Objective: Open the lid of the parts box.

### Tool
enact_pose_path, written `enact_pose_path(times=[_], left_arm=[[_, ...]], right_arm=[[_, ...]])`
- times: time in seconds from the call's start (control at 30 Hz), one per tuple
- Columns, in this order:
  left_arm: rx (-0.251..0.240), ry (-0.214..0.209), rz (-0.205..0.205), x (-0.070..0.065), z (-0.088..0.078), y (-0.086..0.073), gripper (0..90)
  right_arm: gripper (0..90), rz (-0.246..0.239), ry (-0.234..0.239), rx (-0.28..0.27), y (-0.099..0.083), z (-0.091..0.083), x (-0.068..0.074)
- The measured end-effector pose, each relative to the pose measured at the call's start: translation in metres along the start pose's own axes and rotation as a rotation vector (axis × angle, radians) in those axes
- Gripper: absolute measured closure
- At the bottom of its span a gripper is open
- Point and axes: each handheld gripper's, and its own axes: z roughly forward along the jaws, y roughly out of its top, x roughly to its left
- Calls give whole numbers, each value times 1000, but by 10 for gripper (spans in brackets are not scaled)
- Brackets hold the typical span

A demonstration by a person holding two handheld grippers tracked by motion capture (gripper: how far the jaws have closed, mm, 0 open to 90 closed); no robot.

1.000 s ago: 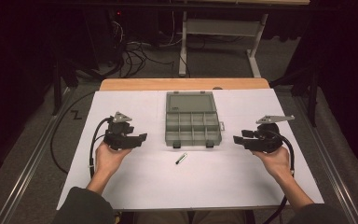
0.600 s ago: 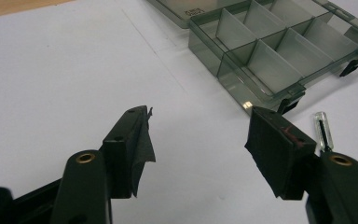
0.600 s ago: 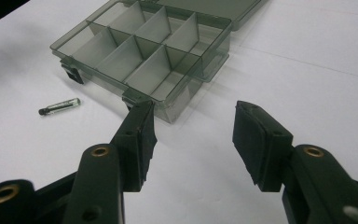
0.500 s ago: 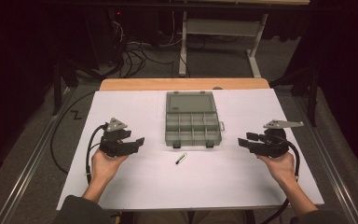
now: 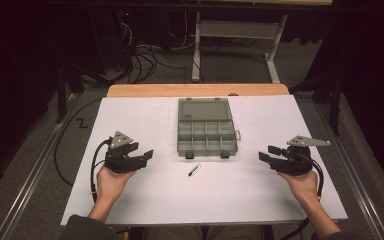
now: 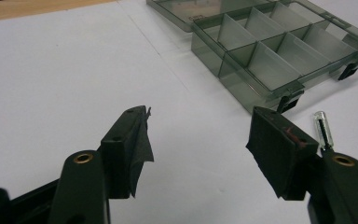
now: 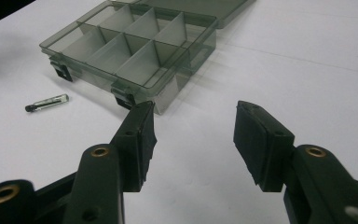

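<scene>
High view, nearest edge: two forearms entering from below, each hand gripping a tool; left gripper point(image 5: 139, 157) low on the white bench point(image 5: 140, 120), jaws spread wide, nothing between them; right gripper point(image 5: 269, 154) on the opposite side, jaws likewise wide apart and empty; both resting well apart from each other, tips turned inward. Between them, slightly farther out: a small glass vial point(image 5: 194, 170) with a dark cap, lying on its side on the bench, untouched, just in front of the organizer box point(image 5: 207, 137). Farther still: that translucent grey box lying open, lid point(image 5: 204, 108) flat behind it, divided compartments seemingly bare, two dark latches along the front edge. Left gripper view: vial point(image 6: 323, 131) just beyond the right-hand jaw, box point(image 6: 279, 51) behind. Right gripper view: vial point(image 7: 47, 102) off to the left, box point(image 7: 130, 46) past the jaws. Beyond the bench: a wooden strip, then cables on the floor.
</scene>
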Motion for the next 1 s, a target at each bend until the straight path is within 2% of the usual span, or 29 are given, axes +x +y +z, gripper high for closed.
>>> enact_pose_path(times=[0.03,0.3,0.57,0.63,0.77,1.0], left_arm=[[-3,-2,-2,0,0,-2,377],[-21,-11,-15,0,-1,-9,372],[-42,-6,-41,3,-3,-21,370],[-43,-5,-39,3,-4,-22,374],[-60,-1,-29,2,-7,-25,378],[-94,-12,-27,-1,-9,-31,378]], right_arm=[[497,12,-3,-10,-4,-1,-1],[484,14,-15,-36,-18,-4,-3],[481,-3,-19,-81,-28,-9,-2],[489,-17,-31,-105,-32,-12,-1],[493,-8,-36,-125,-39,-11,-2],[487,-13,-51,-140,-45,-12,-1]])
